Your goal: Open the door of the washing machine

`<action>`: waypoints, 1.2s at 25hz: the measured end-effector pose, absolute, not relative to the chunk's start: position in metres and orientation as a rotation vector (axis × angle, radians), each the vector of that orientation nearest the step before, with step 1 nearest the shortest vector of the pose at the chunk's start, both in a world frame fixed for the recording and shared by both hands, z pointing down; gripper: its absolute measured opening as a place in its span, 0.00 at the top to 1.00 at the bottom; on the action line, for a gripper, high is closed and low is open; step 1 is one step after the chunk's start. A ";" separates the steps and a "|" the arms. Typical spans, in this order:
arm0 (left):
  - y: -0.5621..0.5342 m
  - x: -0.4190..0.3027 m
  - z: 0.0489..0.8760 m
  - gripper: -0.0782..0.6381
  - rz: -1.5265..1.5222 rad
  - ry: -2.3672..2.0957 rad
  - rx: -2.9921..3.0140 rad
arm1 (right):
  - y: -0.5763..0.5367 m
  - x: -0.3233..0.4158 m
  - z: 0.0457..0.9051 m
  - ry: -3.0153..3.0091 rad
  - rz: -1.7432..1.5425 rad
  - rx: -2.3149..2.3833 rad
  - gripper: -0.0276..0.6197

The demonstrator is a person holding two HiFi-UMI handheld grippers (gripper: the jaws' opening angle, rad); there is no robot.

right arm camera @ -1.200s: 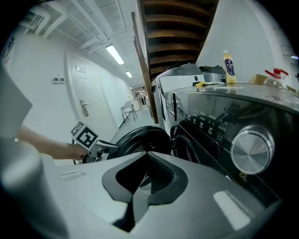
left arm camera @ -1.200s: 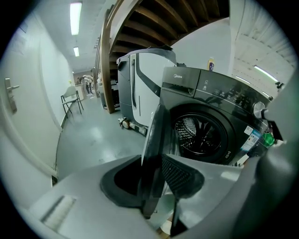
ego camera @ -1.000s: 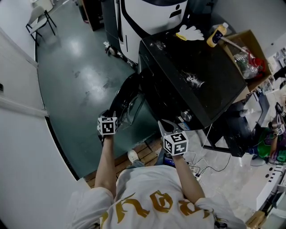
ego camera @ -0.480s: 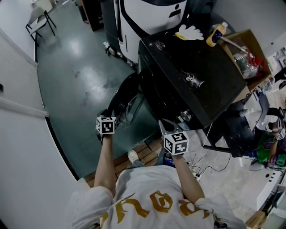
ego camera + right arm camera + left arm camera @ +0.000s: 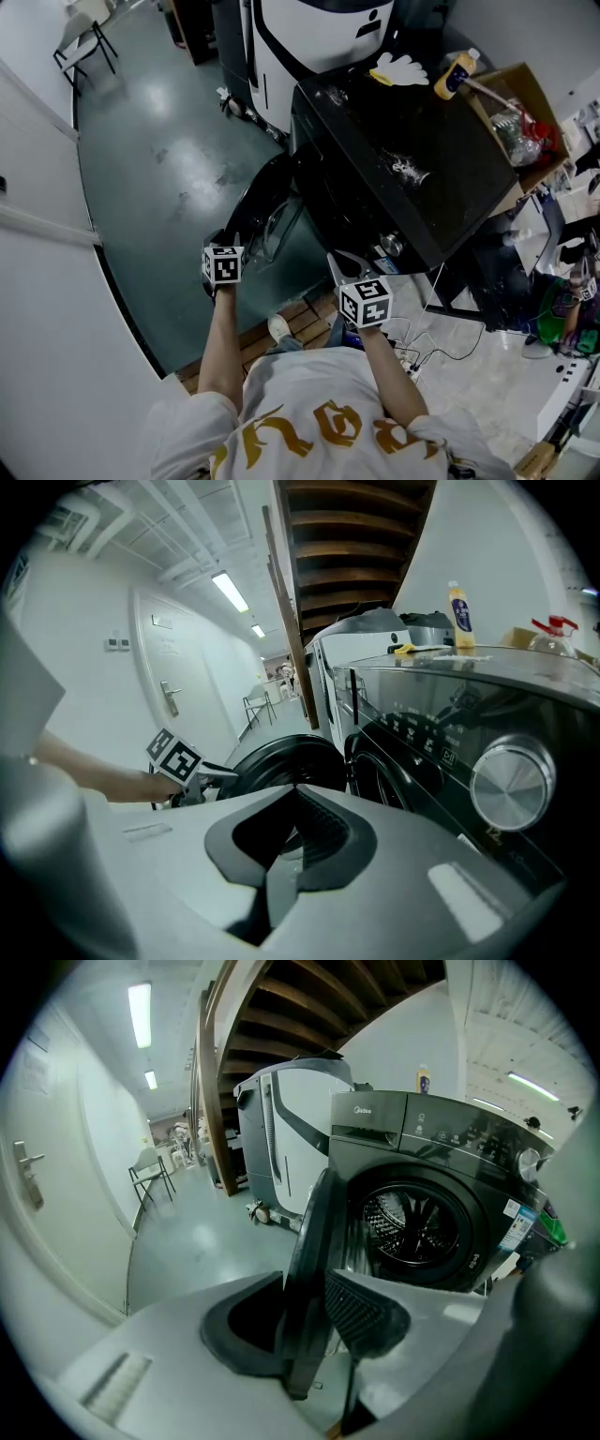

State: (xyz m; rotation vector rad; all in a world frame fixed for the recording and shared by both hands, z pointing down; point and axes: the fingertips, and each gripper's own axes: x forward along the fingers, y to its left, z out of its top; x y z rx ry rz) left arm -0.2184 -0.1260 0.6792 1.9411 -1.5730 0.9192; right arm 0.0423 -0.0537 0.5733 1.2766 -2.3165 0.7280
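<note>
The black washing machine (image 5: 394,169) stands with its round door (image 5: 267,202) swung open to the left, leaving the drum (image 5: 417,1227) in plain sight. My left gripper (image 5: 232,242) is at the door's outer rim. In the left gripper view the door (image 5: 314,1241) shows edge-on between the jaws, and my left gripper (image 5: 305,1335) is shut on that rim. My right gripper (image 5: 339,262) hovers in front of the control panel, below the dial (image 5: 511,780), with its jaws closed and nothing in them. In the right gripper view the door (image 5: 281,757) lies beyond my right gripper (image 5: 281,874).
A yellow bottle (image 5: 453,73), a white glove (image 5: 398,67) and a cardboard box (image 5: 525,112) lie on or beside the machine's top. A white appliance (image 5: 319,28) stands behind it. A wooden pallet (image 5: 281,328) and cables (image 5: 422,352) are at the person's feet. A chair (image 5: 84,42) stands far left.
My right gripper has drifted slightly to the left. The door and my left gripper have stayed where they were.
</note>
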 end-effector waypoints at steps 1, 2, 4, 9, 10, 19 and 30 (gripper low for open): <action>-0.127 -0.219 0.679 0.70 0.921 -1.572 1.943 | -0.055 0.042 0.573 -2.315 0.729 1.277 0.92; -0.128 -0.219 0.678 0.70 0.924 -1.569 1.944 | -0.056 0.042 0.573 -2.314 0.729 1.279 0.92; -0.129 -0.219 0.678 0.70 0.927 -1.568 1.944 | -0.058 0.043 0.573 -2.312 0.729 1.280 0.92; -0.128 -0.220 0.680 0.70 0.914 -1.576 1.946 | -0.057 0.044 0.576 -2.305 0.722 1.281 0.92; -0.128 -0.221 0.680 0.70 0.912 -1.576 1.947 | -0.057 0.044 0.576 -2.303 0.721 1.282 0.92; -0.128 -0.221 0.681 0.70 0.909 -1.581 1.948 | -0.054 0.045 0.579 -2.294 0.722 1.285 0.92; -0.127 -0.221 0.679 0.70 0.904 -1.590 1.939 | -0.051 0.052 0.580 -2.287 0.721 1.297 0.92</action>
